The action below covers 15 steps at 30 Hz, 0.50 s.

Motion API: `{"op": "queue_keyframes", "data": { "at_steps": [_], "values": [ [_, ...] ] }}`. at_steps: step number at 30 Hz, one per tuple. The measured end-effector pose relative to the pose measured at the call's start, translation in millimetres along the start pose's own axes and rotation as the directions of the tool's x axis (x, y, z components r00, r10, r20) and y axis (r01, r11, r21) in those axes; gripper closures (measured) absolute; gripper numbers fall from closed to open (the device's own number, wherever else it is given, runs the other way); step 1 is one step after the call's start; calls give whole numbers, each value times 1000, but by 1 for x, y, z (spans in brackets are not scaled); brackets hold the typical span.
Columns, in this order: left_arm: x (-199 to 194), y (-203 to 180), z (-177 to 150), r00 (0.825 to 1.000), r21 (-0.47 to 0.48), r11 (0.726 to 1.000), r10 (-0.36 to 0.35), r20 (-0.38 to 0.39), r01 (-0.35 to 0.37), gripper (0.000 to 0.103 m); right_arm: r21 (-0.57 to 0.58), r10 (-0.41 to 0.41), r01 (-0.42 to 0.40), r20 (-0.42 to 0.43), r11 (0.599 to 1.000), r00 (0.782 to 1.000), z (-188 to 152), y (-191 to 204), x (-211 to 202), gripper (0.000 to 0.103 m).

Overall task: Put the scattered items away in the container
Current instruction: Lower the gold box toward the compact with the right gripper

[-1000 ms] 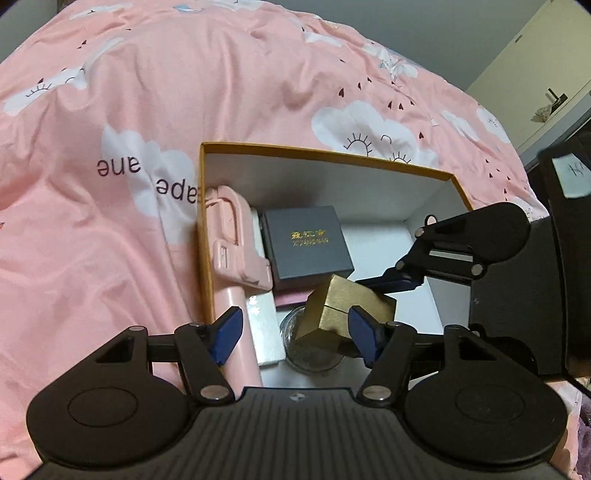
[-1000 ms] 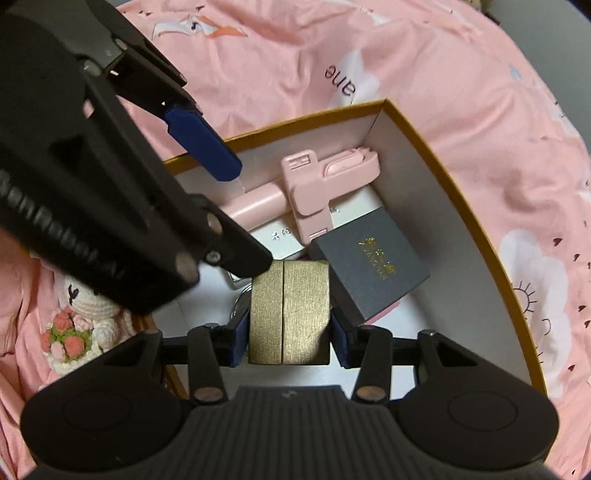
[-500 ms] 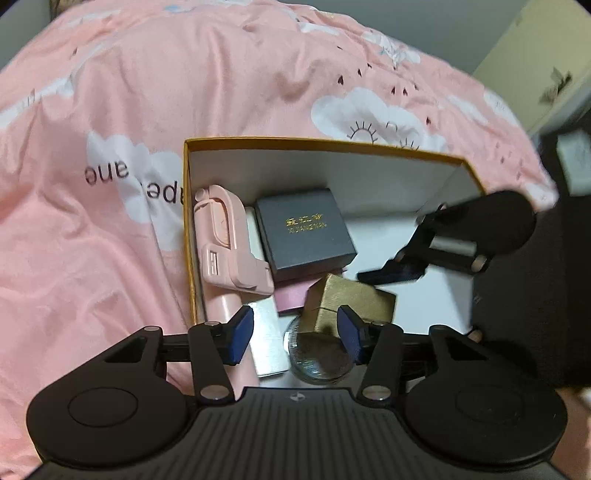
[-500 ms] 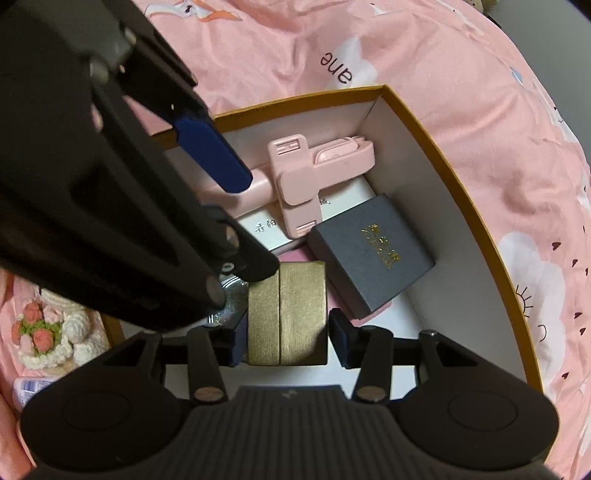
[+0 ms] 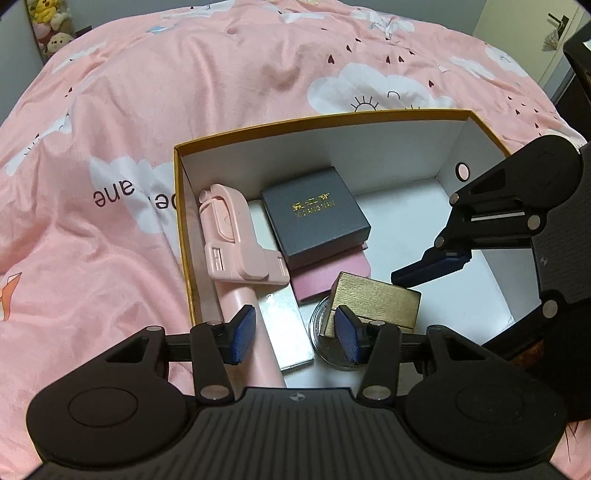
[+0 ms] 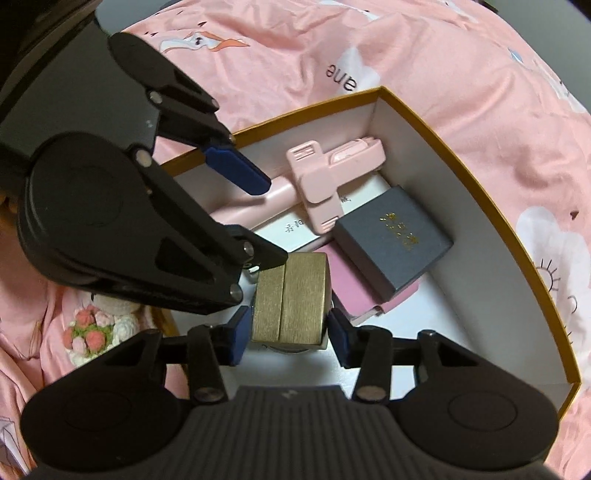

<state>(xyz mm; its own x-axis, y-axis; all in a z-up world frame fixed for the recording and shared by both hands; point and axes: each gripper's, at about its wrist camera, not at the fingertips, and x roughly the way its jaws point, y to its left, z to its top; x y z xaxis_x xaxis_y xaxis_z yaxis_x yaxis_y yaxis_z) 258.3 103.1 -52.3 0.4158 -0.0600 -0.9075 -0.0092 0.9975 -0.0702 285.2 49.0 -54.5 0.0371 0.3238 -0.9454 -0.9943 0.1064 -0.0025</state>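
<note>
Cardboard box (image 5: 314, 122), orange rim and white inside, sat on a bed under a pink cloud-print duvet (image 5: 147, 110). Inside it: one pink selfie stick (image 5: 236, 236) along the left wall, one dark grey gift box (image 5: 314, 214) with gold lettering, one pink flat case (image 5: 328, 277) under that, one silver-white flat box (image 5: 284, 332) beside the stick, one round clear dish (image 5: 321, 332) near the front.

Right claw (image 6: 286, 332) gripped one gold box (image 6: 291, 295) by its two sides, both blue pads tight against it, held low inside the box over the clear dish and just beside the grey gift box and pink case. Gold box blocked most of the dish from the right wrist view.

Left claw (image 5: 295, 332) hung over the near left part of the box with jaws apart, nothing gripped; the selfie stick handle and silver box showed in the gap below. Its body crowded the gold box closely, one fingertip (image 6: 273, 256) right at the box's top corner.

Outside the box, one crocheted toy (image 6: 96, 328) with pink flowers lay on the bed by the left claw. Several plush toys (image 5: 48, 22) sat in the far corner, count unclear.
</note>
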Motion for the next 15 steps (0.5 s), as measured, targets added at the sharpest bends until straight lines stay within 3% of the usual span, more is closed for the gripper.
{"op": "queue_keyframes", "data": {
  "at_steps": [2, 7, 15],
  "values": [
    [-1, 0, -1, 1000, -2, 1000, -3, 1, 3, 49, -16, -18, 18, -2, 1000, 1000, 1, 2, 2, 55],
    [-9, 11, 0, 999, -87, 996, -29, 39, 33, 49, -146, -152, 153, 17, 977, 988, 4, 13, -1, 56],
    [-19, 17, 1, 997, -108, 993, -37, 62, 43, 50, -205, -144, 137, -18, 969, 989, 18, 16, 3, 55]
  ]
}}
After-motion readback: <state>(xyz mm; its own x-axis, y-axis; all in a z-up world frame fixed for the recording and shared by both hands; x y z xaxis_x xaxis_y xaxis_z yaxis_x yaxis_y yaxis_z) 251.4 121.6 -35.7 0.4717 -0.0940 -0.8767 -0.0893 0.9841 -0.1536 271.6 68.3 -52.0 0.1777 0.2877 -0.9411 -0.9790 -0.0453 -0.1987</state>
